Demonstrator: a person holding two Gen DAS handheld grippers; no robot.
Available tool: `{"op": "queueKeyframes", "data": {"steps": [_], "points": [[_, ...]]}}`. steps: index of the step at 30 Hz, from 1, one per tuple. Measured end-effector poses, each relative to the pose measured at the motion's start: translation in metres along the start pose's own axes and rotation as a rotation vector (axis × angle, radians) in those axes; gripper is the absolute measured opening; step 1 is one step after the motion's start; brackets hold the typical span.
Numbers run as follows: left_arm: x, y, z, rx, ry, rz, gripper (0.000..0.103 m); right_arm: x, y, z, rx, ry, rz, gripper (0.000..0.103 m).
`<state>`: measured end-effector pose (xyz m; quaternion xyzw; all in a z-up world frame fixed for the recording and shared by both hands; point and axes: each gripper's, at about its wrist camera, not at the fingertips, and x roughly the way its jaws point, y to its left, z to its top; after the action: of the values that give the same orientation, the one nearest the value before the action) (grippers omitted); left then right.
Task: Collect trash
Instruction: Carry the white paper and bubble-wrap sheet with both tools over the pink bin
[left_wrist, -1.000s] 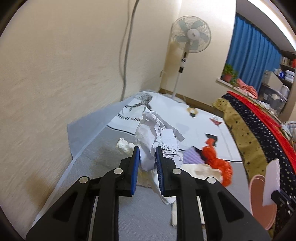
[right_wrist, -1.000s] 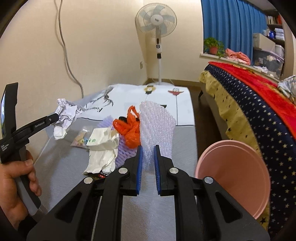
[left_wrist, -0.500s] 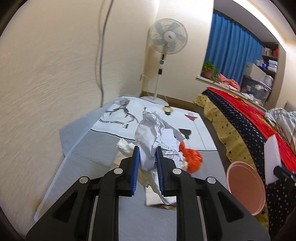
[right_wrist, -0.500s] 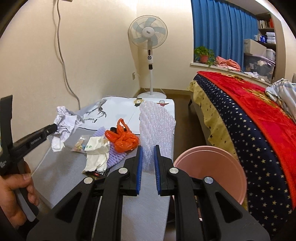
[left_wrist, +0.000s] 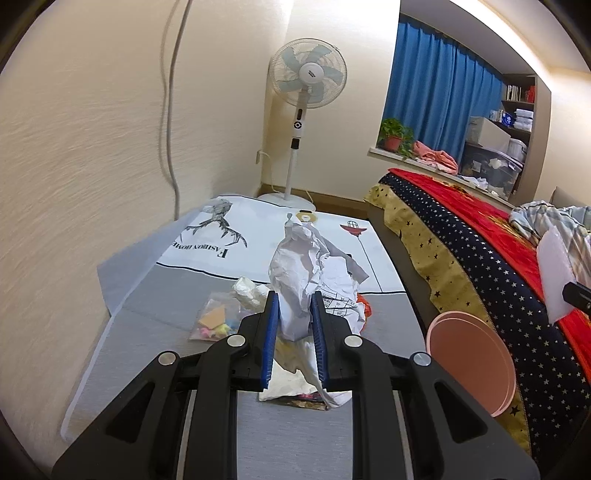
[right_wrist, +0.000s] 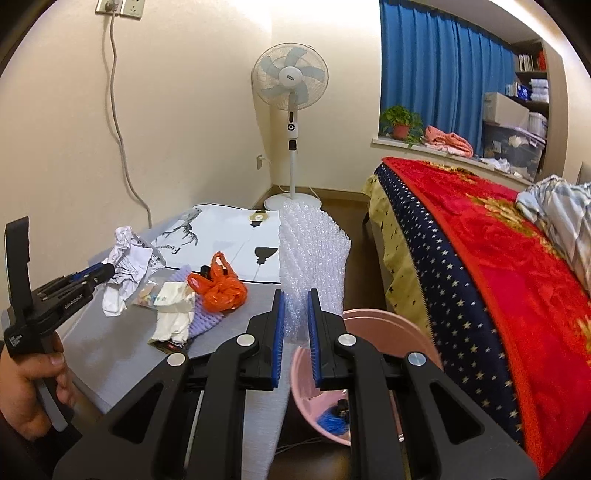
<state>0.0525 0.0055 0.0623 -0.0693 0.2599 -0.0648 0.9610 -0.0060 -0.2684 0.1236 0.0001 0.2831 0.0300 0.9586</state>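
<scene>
My left gripper (left_wrist: 293, 306) is shut on a crumpled white paper (left_wrist: 303, 273), held up above the grey table (left_wrist: 155, 332). The right wrist view shows that same gripper (right_wrist: 107, 273) and crumpled paper (right_wrist: 127, 264) at the left, a hand around the handle. My right gripper (right_wrist: 295, 306) is shut on a sheet of bubble wrap (right_wrist: 310, 251), held over the near rim of the pink bin (right_wrist: 391, 325). The pink bin (left_wrist: 469, 362) stands between table and bed. On the table lie an orange plastic bag (right_wrist: 218, 286), a white wrapper (right_wrist: 173, 314) and a small clear bag (left_wrist: 218, 321).
A bed with a red and star-patterned blanket (right_wrist: 498, 266) runs along the right. A standing fan (right_wrist: 291, 92) is in the far corner. A wall with a hanging cable (right_wrist: 122, 122) borders the table's left side. The bin holds something blue (right_wrist: 332, 417).
Both grippers have risen with their loads. The right one moved over the pink bin, whose inside now shows. The left one swung rightward, so the bin and bed come more into view.
</scene>
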Motion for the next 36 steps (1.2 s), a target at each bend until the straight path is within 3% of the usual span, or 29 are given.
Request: {"op": "queueKeyframes", "data": {"steps": [7,17,36], "points": [[0.003,-0.012,-0.005,0.012,0.010,-0.022,0.018,0.004,-0.014,-0.012,0.036,-0.013,-0.044,0.013],[0.020,-0.046,-0.016,0.056,0.028,-0.093,0.018,0.020,-0.066,-0.019,0.193,0.009,-0.132,0.013],[0.059,-0.135,-0.030,0.118,0.075,-0.221,0.018,0.047,-0.088,-0.029,0.225,0.061,-0.202,0.013]]}}
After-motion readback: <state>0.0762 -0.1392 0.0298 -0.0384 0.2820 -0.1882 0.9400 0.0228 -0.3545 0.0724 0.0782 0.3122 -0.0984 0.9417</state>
